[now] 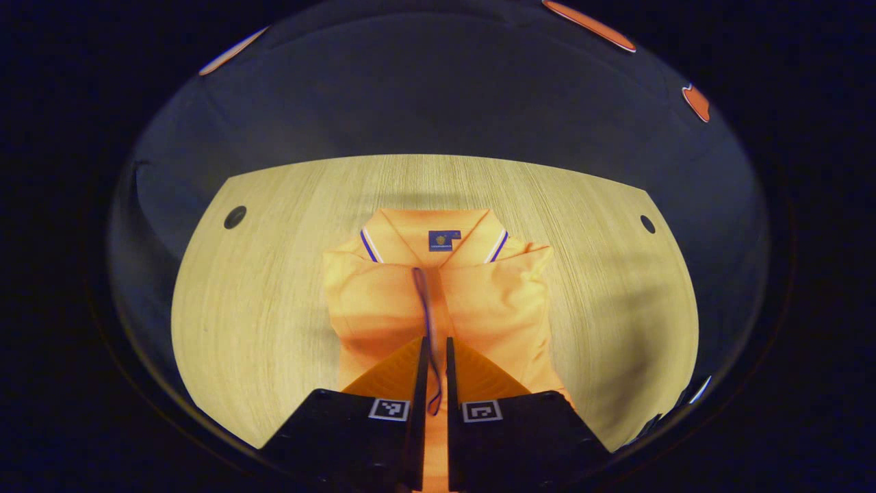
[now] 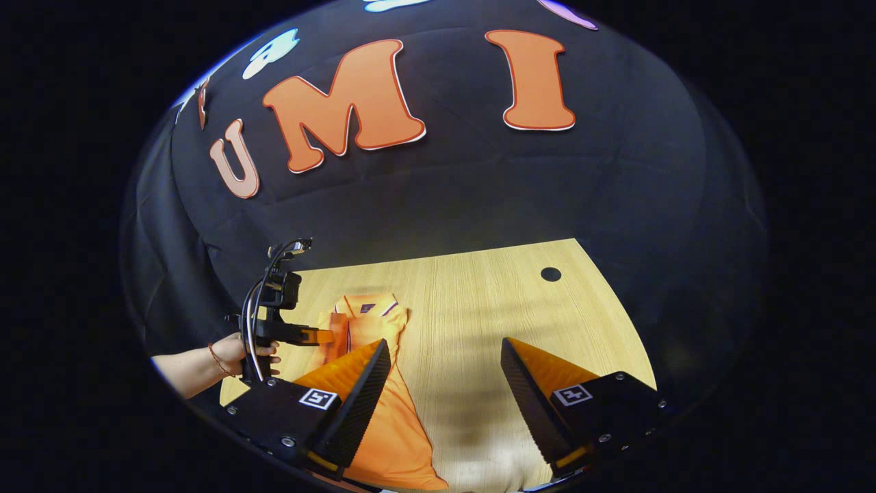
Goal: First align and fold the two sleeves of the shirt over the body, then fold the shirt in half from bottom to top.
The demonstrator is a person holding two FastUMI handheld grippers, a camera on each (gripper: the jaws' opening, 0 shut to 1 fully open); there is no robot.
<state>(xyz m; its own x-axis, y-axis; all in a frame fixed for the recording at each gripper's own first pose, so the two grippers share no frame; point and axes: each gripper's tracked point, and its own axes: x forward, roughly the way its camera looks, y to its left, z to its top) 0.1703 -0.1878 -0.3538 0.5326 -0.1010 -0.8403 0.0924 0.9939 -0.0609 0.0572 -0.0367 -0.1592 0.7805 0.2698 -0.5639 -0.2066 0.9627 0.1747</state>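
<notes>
Fingers of the left gripper [image 1: 432, 356] at bottom centre, pinched together on a sleeve edge [image 1: 426, 301] of the orange shirt [image 1: 479, 294] — shirt mid-frame on the wooden table [image 1: 274, 274]; right gripper [image 2: 445, 370] spread wide over bare wood — collar [image 1: 438, 236] farthest.

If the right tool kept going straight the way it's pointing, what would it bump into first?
Probably the bare wooden table. The right tool is open and points across the tabletop, with the orange shirt lying off to one side. Beyond the table's far edge hangs the black cloth wall, though depth is hard to judge.
</notes>
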